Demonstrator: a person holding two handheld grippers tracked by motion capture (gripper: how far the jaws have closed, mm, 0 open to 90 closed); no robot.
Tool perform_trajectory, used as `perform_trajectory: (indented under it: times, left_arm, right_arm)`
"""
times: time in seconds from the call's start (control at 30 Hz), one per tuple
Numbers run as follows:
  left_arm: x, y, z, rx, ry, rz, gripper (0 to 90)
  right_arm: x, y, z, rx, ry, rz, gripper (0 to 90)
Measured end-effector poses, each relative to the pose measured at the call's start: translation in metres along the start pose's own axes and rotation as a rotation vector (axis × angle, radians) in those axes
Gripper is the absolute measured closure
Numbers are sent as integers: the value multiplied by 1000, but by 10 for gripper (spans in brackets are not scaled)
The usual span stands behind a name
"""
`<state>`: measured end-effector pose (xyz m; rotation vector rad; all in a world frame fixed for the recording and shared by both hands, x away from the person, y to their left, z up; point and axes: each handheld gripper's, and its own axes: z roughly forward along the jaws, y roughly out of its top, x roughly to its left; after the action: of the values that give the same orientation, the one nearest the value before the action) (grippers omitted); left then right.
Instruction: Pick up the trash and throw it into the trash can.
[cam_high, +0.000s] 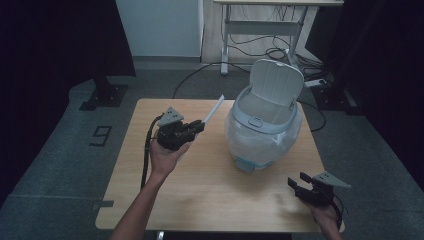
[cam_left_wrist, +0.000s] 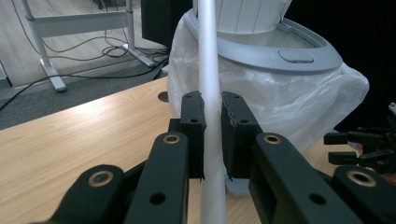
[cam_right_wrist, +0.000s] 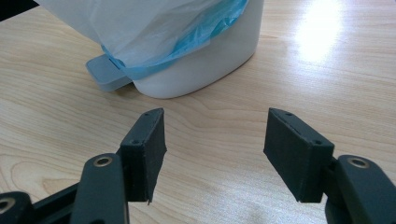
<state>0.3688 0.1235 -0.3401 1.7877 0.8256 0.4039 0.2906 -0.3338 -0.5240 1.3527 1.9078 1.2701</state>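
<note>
The left gripper (cam_left_wrist: 212, 135) is seen clamped on a thin white strip (cam_left_wrist: 208, 70), possibly folded paper, though the material cannot be told. The strip is held tilted above the wooden table (cam_high: 200, 195), its upper end just beside the open-lidded white bin (cam_high: 265, 120), which is lined with a clear plastic bag (cam_left_wrist: 261, 88). The right gripper (cam_right_wrist: 212, 149) is held with jaws spread and empty, low over the table near the bin's base.
</note>
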Motion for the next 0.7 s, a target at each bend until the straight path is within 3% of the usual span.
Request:
perform_trajectory:
  times: [0.7]
  left_arm:
    - [-9,35,4,-16,-19,20,801]
  right_arm:
    - [0,-1,2,7,-2,-9,379]
